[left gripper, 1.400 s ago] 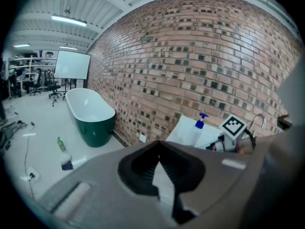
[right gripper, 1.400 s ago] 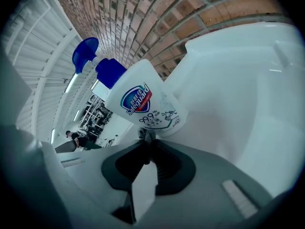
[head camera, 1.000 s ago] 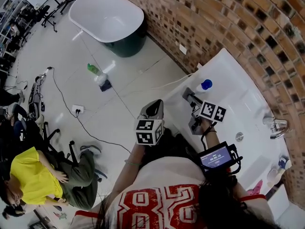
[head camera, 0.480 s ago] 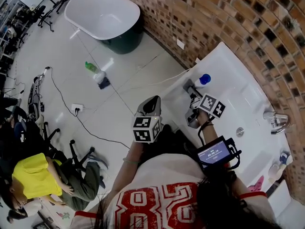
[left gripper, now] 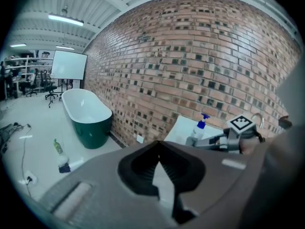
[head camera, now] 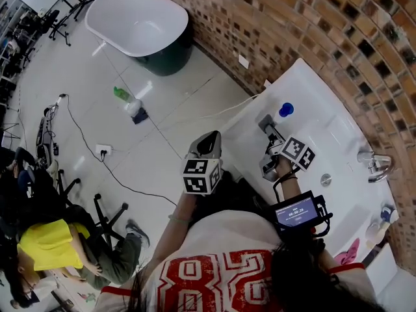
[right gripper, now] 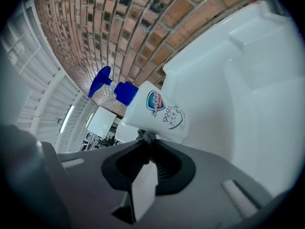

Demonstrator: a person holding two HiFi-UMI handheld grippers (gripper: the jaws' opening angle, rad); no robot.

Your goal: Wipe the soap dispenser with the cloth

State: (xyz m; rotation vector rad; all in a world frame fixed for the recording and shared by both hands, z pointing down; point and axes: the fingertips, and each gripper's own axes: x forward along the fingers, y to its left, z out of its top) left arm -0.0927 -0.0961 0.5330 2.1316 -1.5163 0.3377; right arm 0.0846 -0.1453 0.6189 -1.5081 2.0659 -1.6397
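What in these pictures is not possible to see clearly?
Cloth: right gripper view, only a grey scrap shows at the jaws' tips; the right gripper hides the rest.
Soap dispenser: its base, same view, behind that gripper.
Small items near the tap: head view, too small to name.

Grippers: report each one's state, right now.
Left gripper: closed, empty.
Right gripper: closed on the cloth.

The person is wearing a white shirt (head camera: 214, 265) with red numerals; the grey left gripper (head camera: 208, 139) and right gripper (head camera: 268, 128) are bearing black-and-white marker cubes (head camera: 203, 176).
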